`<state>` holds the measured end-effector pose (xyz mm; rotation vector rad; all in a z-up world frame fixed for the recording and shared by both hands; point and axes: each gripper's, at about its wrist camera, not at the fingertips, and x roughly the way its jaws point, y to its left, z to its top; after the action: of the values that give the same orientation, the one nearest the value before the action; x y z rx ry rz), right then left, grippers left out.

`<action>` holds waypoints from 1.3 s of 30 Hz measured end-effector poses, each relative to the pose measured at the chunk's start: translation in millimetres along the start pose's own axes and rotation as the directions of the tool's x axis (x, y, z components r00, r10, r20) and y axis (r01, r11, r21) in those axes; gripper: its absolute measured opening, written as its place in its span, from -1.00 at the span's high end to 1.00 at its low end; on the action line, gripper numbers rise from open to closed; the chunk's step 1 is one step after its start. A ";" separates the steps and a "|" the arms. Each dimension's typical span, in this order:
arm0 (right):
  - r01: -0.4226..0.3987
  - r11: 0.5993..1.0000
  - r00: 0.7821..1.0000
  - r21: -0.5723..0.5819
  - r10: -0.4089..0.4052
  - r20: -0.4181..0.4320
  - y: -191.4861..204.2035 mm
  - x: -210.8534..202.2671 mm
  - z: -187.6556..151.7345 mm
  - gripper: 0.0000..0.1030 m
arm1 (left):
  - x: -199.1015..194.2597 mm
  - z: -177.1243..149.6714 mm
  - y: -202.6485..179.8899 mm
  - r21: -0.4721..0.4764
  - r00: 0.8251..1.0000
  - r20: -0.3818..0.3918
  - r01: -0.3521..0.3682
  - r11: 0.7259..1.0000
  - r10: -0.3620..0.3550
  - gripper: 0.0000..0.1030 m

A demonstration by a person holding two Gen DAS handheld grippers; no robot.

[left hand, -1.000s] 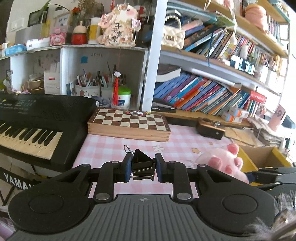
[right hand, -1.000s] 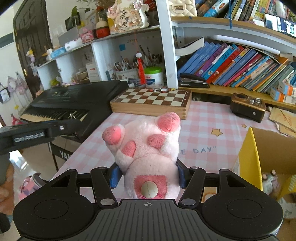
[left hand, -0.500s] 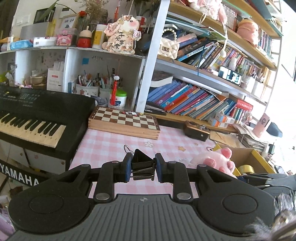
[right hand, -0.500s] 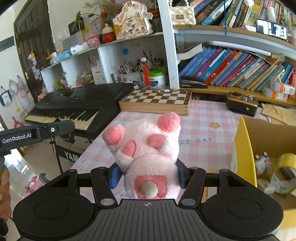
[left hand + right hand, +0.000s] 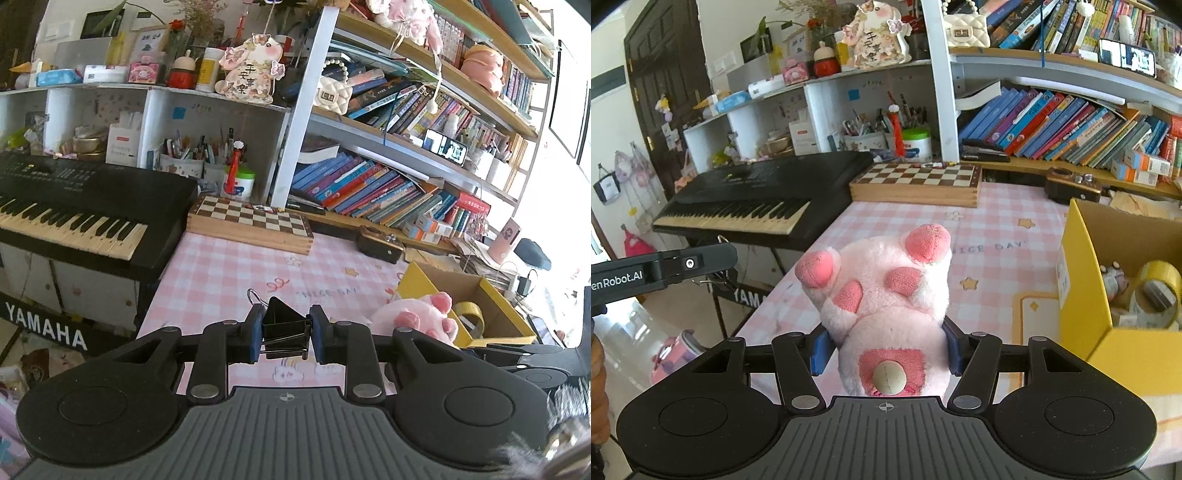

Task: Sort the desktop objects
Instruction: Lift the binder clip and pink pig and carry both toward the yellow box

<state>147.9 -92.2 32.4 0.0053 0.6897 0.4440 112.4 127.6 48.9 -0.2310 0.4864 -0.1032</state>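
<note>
a black binder clip [image 5: 284,326] is clamped between the blue pads of the left gripper [image 5: 285,334], jaws drawn narrow on its sides, its wire handle sticking up at eleven o'clock from the clip. the clip is held clear of the pink checked tablecloth [image 5: 229,273], which is seen beneath it.

over in the right wrist view, a pink plush paw toy [image 5: 886,306] is gripped at its base by the right gripper [image 5: 884,352], the pads pressed into the fur on both sides, jaws set at a middling width around the soft body. the toes are pointed up and away toward twelve o'clock. the same toy is glimpsed in the left wrist view at three o'clock from the clip, just in front of the yellow cardboard box [image 5: 476,306].

that box [image 5: 1086,295] is seen open at three o'clock from the toy in the right view, with a roll of tape [image 5: 1156,295] lying inside. a chessboard box [image 5: 916,182] is laid at twelve o'clock on the cloth, and a black keyboard [image 5: 753,203] is stood at ten o'clock beside the table. the left gripper's arm [image 5: 661,269] is caught at nine o'clock in the right view, well apart from the toy.
</note>
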 end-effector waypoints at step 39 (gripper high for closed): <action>0.186 0.961 0.983 0.203 -0.182 -0.037 2.9 -101.7 -96.4 -0.13 | -52.2 -59.6 -48.6 0.106 0.963 -0.130 0.250 0.962 -0.236 0.54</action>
<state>18.0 -143.5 20.5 0.1314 0.7445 0.1930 36.2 76.9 33.0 -0.1653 0.5642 -0.3881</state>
